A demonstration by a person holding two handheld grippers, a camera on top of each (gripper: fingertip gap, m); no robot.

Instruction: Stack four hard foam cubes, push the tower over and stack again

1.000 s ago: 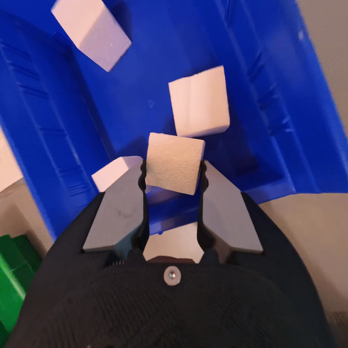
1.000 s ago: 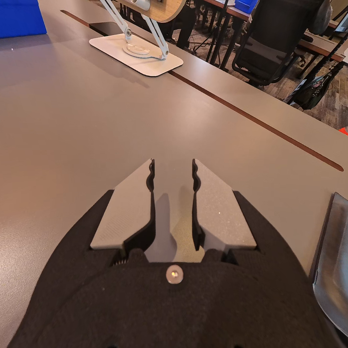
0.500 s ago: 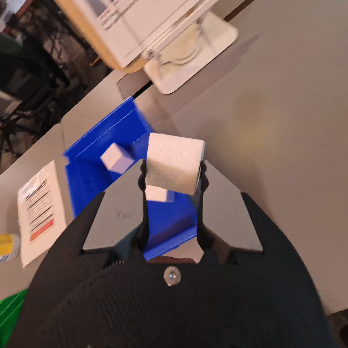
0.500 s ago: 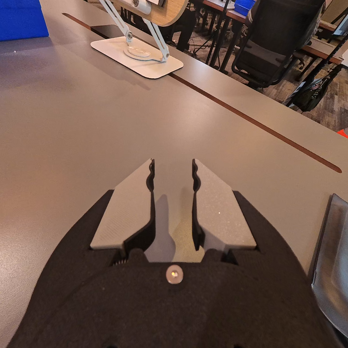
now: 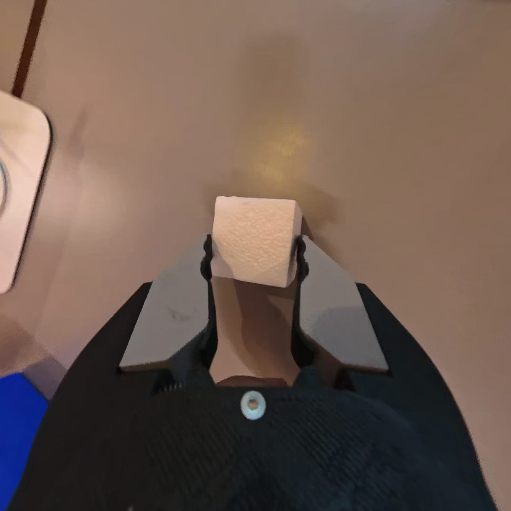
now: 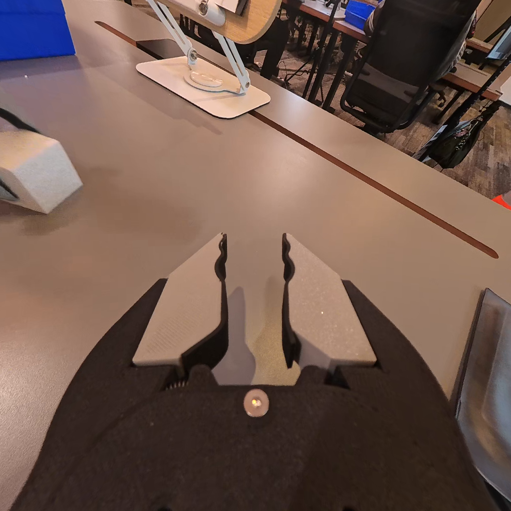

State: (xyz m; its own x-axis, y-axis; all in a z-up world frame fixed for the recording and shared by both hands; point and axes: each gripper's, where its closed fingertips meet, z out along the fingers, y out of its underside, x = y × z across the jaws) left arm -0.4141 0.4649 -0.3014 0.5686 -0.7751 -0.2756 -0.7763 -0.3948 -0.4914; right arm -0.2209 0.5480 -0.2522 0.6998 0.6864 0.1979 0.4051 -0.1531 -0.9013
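The left hand-held gripper (image 5: 253, 250) has a white foam cube (image 5: 255, 240) clenched between its fingertips, and it is down low over bare brown worktop (image 5: 387, 138), nose pointing at the surface. The cube is skewed in the grip, one corner dipping lower than the rest, with its shadow tight under it. Whether it has actually touched down, I cannot tell.

From the right wrist view you catch the same cube (image 6: 38, 179) at the left side of the picture, close to or on the surface, with a sliver of the left hand-held gripper beside it. The right hand-held gripper (image 6: 254, 250) hangs low over the worktop, fingers parted with nothing between them, well apart from the cube and pointing toward the far edge.

No other cube stands anywhere on the open worktop in either view, so this looks like the base of the tower going down (first block of four, by my reading). The blue bin (image 6: 33, 30) sits off at the far left corner, and a white stand base (image 6: 204, 88) near the far edge, clear of the drop spot.

What the next move calls for: level that cube so a full face meets the surface, then let go cleanly without dragging it. A crooked base would make every later block harder to settle. After that, I expect a trip to the bin for the second cube.
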